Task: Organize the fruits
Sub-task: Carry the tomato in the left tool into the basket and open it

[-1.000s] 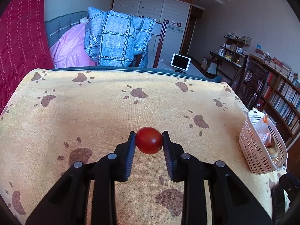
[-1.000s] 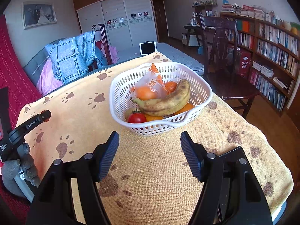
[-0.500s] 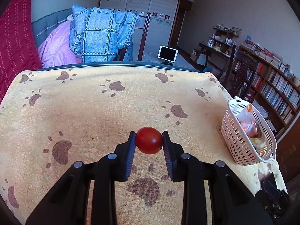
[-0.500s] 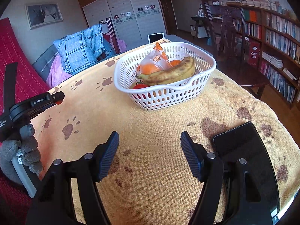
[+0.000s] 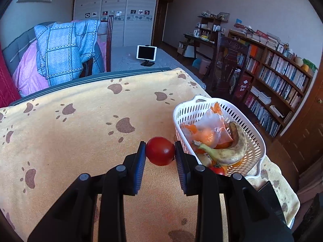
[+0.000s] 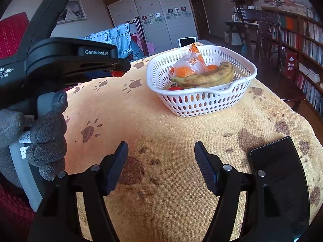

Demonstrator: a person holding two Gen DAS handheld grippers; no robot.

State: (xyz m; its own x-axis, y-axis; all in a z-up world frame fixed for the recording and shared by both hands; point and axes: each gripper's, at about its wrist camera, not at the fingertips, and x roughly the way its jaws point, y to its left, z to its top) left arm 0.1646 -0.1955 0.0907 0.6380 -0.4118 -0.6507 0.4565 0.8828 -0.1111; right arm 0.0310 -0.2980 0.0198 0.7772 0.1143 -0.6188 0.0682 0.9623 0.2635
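My left gripper (image 5: 160,151) is shut on a red tomato (image 5: 160,150), held in the air just left of the white basket (image 5: 259,139). The basket holds a spotted banana (image 5: 228,152), bagged oranges (image 5: 210,133) and another tomato (image 5: 218,169). In the right wrist view the left gripper (image 6: 119,69) hangs at the upper left, gripped by a grey-gloved hand (image 6: 46,133), with the tomato (image 6: 117,73) peeking out beneath its tip. The basket (image 6: 201,98) stands beyond it to the right. My right gripper (image 6: 161,162) is open and empty above the cloth.
An orange paw-print cloth (image 6: 161,125) covers the table. A black phone (image 6: 282,173) lies at the near right, close to the table edge. Behind are a chair draped in blue fabric (image 5: 64,50), a tablet (image 5: 146,52) and bookshelves (image 5: 278,84).
My left gripper has carried the tomato rightward, so the basket went from the far right edge to right beside the fingers. In the right view the left gripper looms much closer.
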